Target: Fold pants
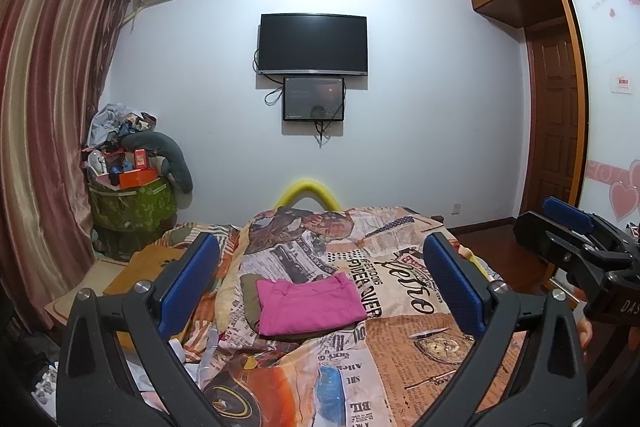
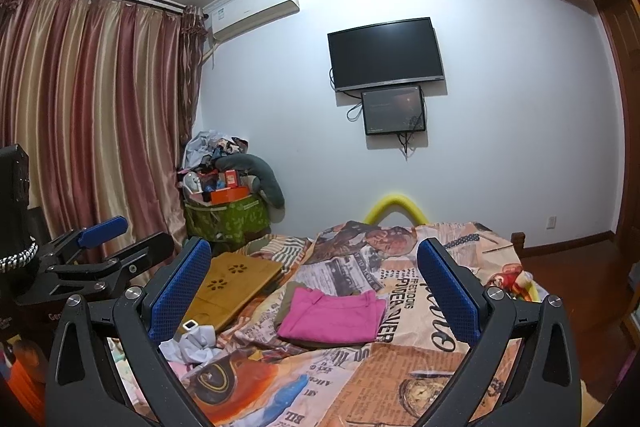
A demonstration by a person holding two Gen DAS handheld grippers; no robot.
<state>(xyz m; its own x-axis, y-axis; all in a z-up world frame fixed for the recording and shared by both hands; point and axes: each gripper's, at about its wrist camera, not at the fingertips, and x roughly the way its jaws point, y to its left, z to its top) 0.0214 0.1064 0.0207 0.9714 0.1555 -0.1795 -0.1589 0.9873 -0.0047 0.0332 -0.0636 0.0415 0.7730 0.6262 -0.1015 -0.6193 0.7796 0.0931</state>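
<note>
The pink pants (image 1: 310, 303) lie folded into a neat rectangle on the bed (image 1: 420, 343), resting partly on an olive-green cloth (image 1: 250, 301) that shows along their left edge. The bedspread is printed like old newspaper; beside the pants' right edge the words "POWER OVER" (image 1: 366, 285) can be read sideways, and large script letters run further right. Both tools are raised above the near end of the bed, clear of the pants. The left tool (image 1: 320, 287) has its blue-padded fingers (image 1: 452, 283) spread wide and holds nothing; the right tool (image 2: 314, 289) is likewise spread wide and empty. In the left wrist view the right tool's body shows at the right edge with the letters "DAS" (image 1: 626, 305) on it. Open bedspread lies on all sides of the pants. A wooden lap tray (image 2: 236, 281) lies at the bed's left side, near crumpled white cloth (image 2: 192, 345). On the far wall hang a dark television (image 1: 313, 43) and a smaller screen (image 1: 314, 99) just below it.
</note>
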